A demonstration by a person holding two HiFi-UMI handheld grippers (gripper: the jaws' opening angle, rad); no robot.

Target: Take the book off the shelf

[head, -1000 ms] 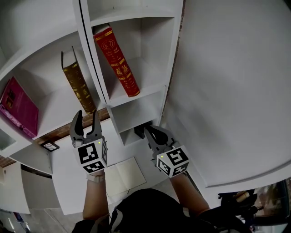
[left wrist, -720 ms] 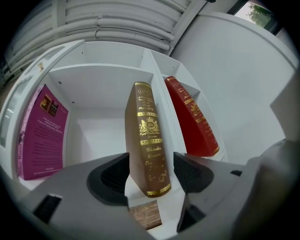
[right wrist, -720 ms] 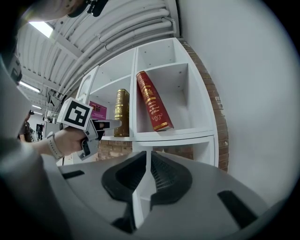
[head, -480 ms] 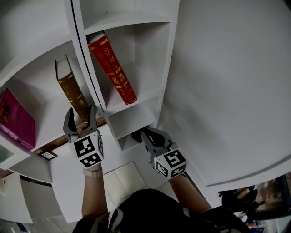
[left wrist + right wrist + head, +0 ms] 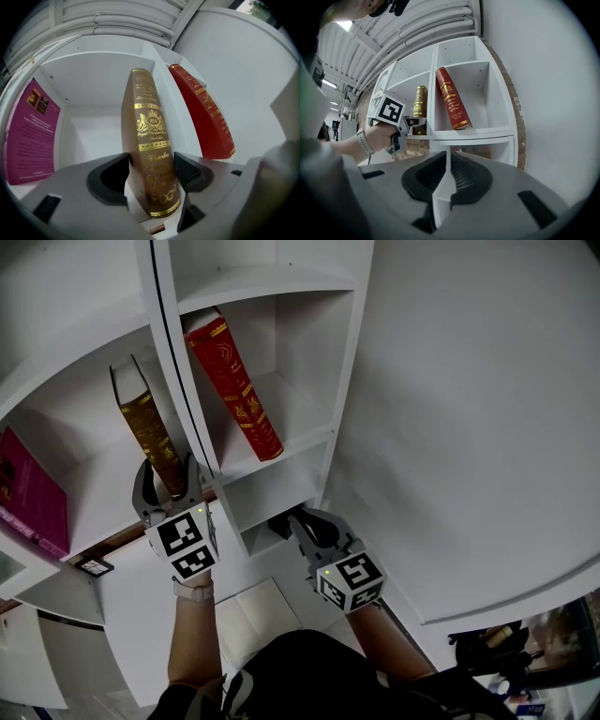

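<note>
While the left gripper (image 5: 151,174) sat at the foot of the brown book (image 5: 146,126), its jaws stood apart, one on each side of the spine. They were close to the covers but not clearly pinching yet. The book leaned in its compartment of the shelf (image 5: 281,282), with its top tipped left and its foot just beside the divider (image 5: 178,362). A red book (image 5: 234,381) leaned in the next compartment to the right, and a pink book (image 5: 33,493) lay well off to the left.

Down low, the right gripper (image 5: 446,180) had its jaws all but together on a thin white panel (image 5: 440,199) of the shelf, which looked like a bracing hold.

The danger, as I judged it, lay in that low grip. The jaws covered only the bottom of a tall, heavy-looking spine, so a pull could let the book swing about the pads and drop its top end. The gilt spine looked slick, and a half-closed squeeze might slide off it. A nudge before closing could knock the leaning book flat to the left. A crooked pull could scrape its foot on the divider. And if the right gripper slackened, the shelf might shift with the tug.
</note>
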